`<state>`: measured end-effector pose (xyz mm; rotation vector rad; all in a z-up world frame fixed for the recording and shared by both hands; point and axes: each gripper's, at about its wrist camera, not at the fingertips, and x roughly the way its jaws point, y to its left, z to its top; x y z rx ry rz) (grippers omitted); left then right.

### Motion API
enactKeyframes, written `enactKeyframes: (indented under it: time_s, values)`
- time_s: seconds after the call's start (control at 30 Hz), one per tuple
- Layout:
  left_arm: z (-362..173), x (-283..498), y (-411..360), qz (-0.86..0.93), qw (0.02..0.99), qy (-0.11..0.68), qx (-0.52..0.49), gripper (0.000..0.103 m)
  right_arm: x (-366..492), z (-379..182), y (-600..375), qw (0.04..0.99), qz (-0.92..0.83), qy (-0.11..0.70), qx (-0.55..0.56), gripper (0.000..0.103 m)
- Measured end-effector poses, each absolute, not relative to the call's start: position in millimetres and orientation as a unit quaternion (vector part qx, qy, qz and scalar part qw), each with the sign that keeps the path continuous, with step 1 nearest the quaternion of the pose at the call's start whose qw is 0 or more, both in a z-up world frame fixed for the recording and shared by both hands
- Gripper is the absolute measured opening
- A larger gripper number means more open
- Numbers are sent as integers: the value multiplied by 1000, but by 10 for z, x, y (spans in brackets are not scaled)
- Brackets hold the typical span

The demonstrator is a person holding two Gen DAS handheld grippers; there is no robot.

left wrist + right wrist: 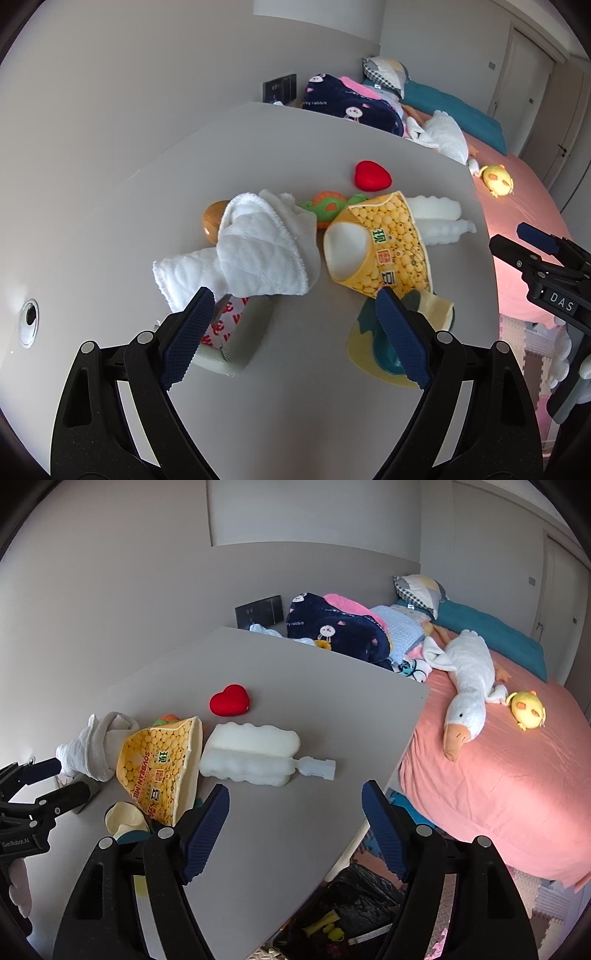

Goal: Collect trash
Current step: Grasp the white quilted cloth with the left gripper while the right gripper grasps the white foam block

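On the grey table (295, 369) lie a yellow soybean-print bag (384, 243) (162, 768), a white quilted cloth (255, 251) (92, 746), a white foam piece (251, 753) (439, 218), a red heart (371, 175) (229, 700), a green-orange toy (325, 206), a red-printed wrapper (225, 321) and a yellow-teal wrapper (384, 343) (123, 821). My left gripper (295, 332) is open and empty, just short of the cloth and bag. My right gripper (295, 830) is open and empty over the table's near corner. A black trash bag (354, 915) with scraps sits on the floor below.
A bed with a pink sheet (517, 775) stands right of the table, with a white goose plush (465, 686), a yellow plush (528, 709) and piled blankets (336, 627). A cable hole (29, 321) is in the table at left. Foam floor mats (554, 901) lie below.
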<state>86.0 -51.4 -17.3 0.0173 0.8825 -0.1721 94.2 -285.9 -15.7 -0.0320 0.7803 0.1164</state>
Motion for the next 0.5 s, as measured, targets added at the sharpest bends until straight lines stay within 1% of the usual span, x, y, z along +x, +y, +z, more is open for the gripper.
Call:
enactKeyframes:
  time_s: [0.13,0.2,0.3,0.5]
  values:
    - [-240,984,-443,-75,897,435,9,86,1074,-202,-2742,916,75,390,-58,76]
    - [-259,1033,-430,-72,897,436,14,86,1140,-227,-2692,913,81,392,-82,80]
    - [-280,1107,-420,-71,897,437,19,86,1249,-264,-2618,908,85,394,-114,84]
    - [-355,1263,-390,-63,891,448,31,86,1501,-342,-2541,893,112,405,-160,85]
